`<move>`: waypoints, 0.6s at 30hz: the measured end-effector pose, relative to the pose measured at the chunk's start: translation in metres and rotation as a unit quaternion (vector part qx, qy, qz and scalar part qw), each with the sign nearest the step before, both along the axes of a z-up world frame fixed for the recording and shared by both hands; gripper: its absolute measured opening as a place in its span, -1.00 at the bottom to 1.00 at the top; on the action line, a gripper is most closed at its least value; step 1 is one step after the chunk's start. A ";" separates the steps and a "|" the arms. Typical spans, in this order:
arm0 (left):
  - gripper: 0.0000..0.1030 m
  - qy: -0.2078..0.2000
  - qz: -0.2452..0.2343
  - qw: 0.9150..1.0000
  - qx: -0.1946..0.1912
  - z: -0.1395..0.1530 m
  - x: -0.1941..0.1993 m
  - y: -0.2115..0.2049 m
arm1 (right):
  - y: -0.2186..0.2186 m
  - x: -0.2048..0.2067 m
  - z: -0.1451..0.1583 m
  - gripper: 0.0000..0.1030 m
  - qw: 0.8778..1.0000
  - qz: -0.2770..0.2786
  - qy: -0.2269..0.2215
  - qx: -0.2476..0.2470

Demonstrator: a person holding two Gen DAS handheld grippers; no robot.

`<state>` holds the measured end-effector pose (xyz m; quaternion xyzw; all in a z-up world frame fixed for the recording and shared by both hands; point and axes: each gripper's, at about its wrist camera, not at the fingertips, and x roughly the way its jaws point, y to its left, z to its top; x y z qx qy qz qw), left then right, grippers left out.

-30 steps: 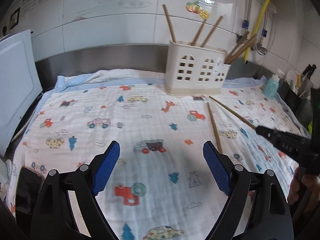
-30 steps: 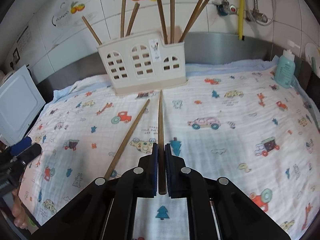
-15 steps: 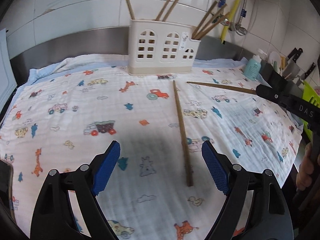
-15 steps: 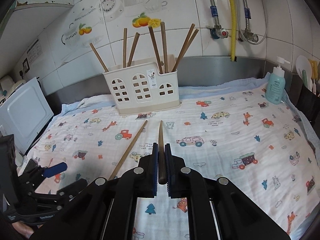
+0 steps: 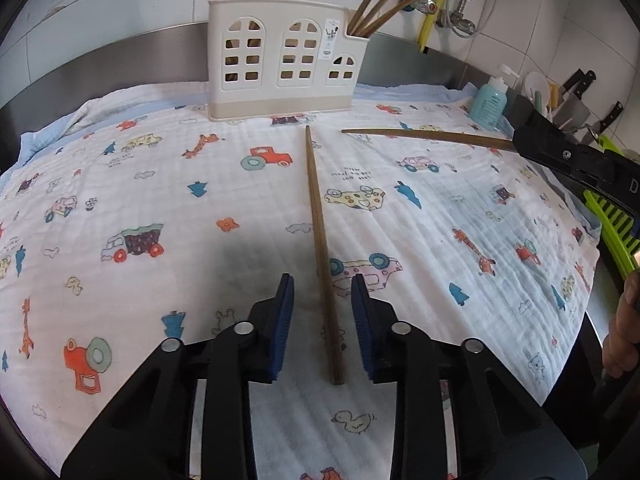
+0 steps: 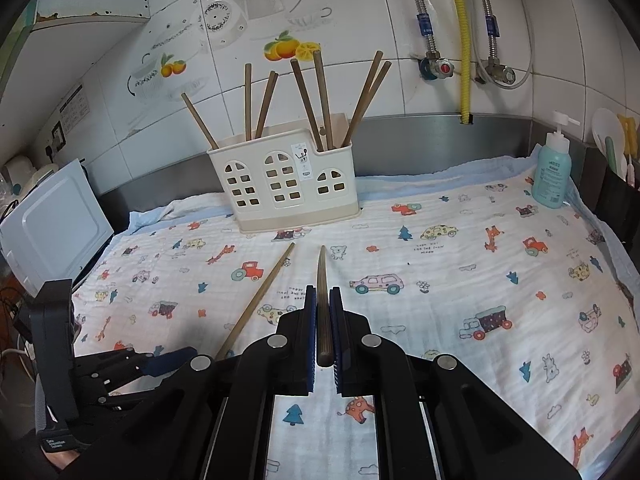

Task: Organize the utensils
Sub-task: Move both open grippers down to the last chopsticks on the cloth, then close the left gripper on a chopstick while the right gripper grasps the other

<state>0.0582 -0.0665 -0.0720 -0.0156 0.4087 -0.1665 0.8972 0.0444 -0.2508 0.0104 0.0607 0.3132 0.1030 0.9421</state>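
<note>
Left wrist view: left gripper (image 5: 323,308) closing around a chopstick (image 5: 320,240) lying on the cloth (image 5: 160,200), pads not yet touching it. Right gripper (image 6: 322,316) clamped tight on a second chopstick (image 6: 321,276), tip aimed at the holder (image 6: 288,184) by the wall.

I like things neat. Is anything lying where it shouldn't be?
Yes. One chopstick lies flat on the cloth instead of standing in the white holder. The left tool is closing around it.

The left view's top edge crops the chopsticks (image 5: 372,4) standing in the holder (image 5: 280,68).
</note>
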 end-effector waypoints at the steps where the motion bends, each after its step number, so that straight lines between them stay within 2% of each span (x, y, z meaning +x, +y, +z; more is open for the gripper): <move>1: -0.57 0.000 -0.002 1.000 0.002 -0.001 0.000 -0.002 | -0.001 0.000 -0.001 -0.87 1.000 0.000 0.001 0.002; 6: -0.73 0.002 -0.008 1.000 0.012 -0.005 0.002 -0.008 | -0.002 0.001 -0.001 -0.87 1.000 0.000 0.001 0.004; 13: -0.80 0.010 -0.001 1.000 0.021 -0.008 0.006 -0.008 | -0.006 0.001 -0.001 -0.87 1.000 -0.001 -0.002 0.005; 15: -0.87 0.013 0.005 0.999 0.028 -0.007 0.007 -0.010 | -0.006 0.001 -0.001 -0.87 1.000 -0.001 -0.002 0.004; 18: -0.88 0.020 0.010 1.000 0.021 -0.005 0.011 -0.008 | -0.006 0.000 0.001 -0.87 1.000 0.001 -0.004 0.004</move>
